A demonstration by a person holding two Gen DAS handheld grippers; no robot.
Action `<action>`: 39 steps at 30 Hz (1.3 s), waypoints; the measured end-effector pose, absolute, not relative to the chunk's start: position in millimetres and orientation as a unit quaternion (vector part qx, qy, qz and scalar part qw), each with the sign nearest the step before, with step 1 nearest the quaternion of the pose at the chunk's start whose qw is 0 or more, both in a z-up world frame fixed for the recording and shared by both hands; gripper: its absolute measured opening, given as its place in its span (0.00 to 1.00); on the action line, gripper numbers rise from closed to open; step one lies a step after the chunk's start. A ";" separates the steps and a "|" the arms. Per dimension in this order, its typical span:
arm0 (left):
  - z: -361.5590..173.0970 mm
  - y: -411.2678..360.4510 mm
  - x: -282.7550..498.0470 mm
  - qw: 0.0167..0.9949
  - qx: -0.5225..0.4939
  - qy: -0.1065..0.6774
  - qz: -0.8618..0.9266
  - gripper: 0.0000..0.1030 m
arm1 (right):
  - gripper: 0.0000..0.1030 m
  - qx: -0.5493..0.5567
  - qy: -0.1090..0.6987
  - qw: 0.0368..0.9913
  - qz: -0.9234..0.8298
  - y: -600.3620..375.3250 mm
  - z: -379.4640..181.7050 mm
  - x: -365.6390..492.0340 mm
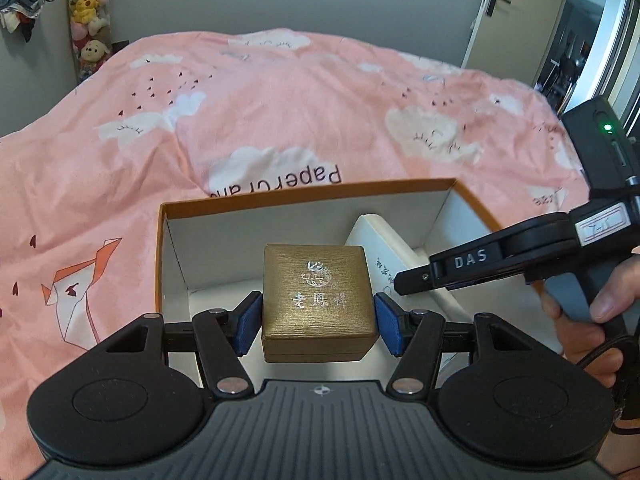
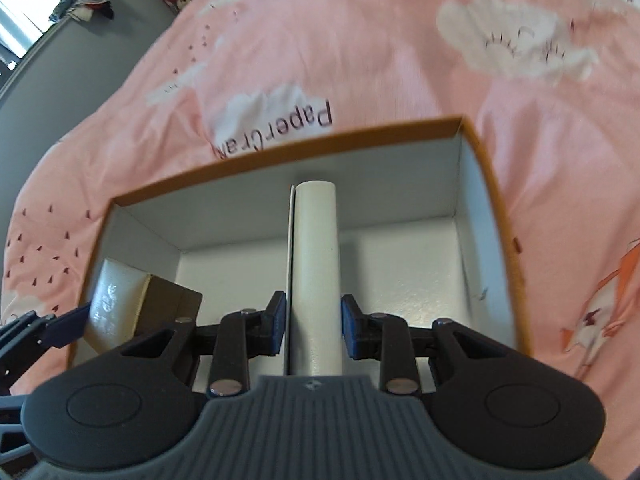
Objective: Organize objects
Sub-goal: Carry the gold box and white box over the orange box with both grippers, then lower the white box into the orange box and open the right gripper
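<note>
My left gripper is shut on a gold gift box with silver lettering, its blue pads pressing both sides. It hangs over the near left part of an open carton with an orange rim and white inside. My right gripper is shut on a flat white box held edge-on over the carton. In the left wrist view the white box tilts inside the carton's right half, with the right gripper reaching in from the right. The gold box shows at the right wrist view's lower left.
The carton rests on a bed with a pink cloud-print cover. A person's hand grips the right tool's handle. Plush toys hang on the far wall at left, and a door stands at the back right.
</note>
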State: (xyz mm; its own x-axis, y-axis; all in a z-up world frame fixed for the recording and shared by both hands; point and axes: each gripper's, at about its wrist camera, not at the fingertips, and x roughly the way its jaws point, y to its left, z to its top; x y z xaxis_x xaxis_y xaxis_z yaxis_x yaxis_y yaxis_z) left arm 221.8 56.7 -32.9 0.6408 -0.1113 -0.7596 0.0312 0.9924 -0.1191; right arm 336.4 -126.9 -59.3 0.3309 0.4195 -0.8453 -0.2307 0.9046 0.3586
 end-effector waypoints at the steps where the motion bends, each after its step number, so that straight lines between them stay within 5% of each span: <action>1: -34.9 56.8 224.2 0.903 -0.046 0.424 -0.039 0.66 | 0.30 0.089 0.546 0.810 0.198 -124.8 -63.8 338.2; 23: -55.9 53.2 236.5 0.891 -0.046 0.450 -0.037 0.66 | 0.36 -0.076 0.538 0.809 0.224 -107.1 -71.8 344.2; 31: -59.7 55.8 226.0 0.899 -0.069 0.433 -0.004 0.66 | 0.21 -0.133 0.556 0.759 0.311 -78.9 -79.6 321.1; 39: -57.3 55.8 222.1 0.905 -0.080 0.419 -0.006 0.66 | 0.16 -0.160 0.565 0.761 0.275 -73.0 -84.5 337.6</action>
